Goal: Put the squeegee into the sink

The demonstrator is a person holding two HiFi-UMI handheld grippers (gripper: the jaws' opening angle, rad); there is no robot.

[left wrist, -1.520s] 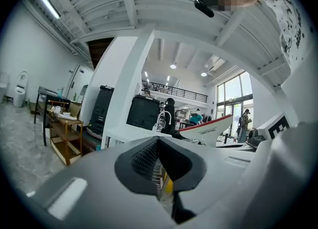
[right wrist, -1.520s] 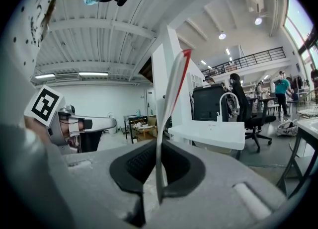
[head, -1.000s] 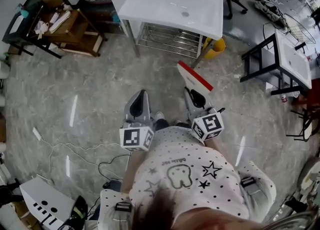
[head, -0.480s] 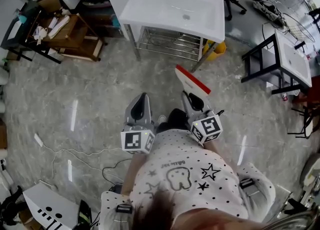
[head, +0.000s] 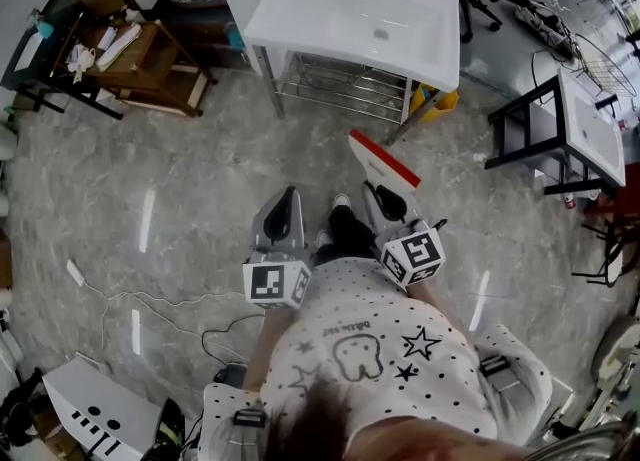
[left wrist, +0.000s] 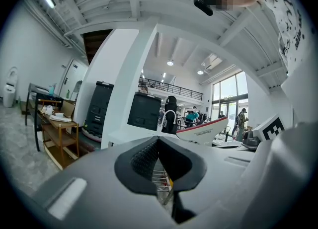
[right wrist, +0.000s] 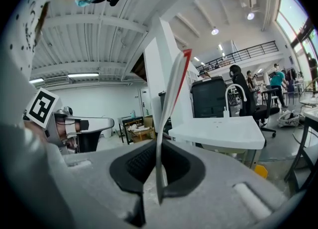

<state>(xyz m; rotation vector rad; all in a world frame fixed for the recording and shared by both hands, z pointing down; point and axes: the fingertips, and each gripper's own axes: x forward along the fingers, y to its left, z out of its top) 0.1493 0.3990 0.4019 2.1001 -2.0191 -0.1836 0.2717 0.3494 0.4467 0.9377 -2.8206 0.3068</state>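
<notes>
A white squeegee with a red blade edge sticks up and forward out of my right gripper, whose jaws are shut on its handle. In the right gripper view the squeegee stands edge-on between the pads. The white sink on a metal stand is ahead of me, a few steps off; it also shows as the white sink in the right gripper view. My left gripper is held level beside the right one, jaws shut, nothing between them.
A chrome rack sits under the sink, with a yellow object by its right leg. A wooden shelf unit stands at the left, a black-framed white table at the right. Cables lie on the marble floor.
I have stepped forward: the sink and floor have shifted slightly in the head view, and a black shoe has come into sight between the grippers. Both grippers keep their pose and grip.
</notes>
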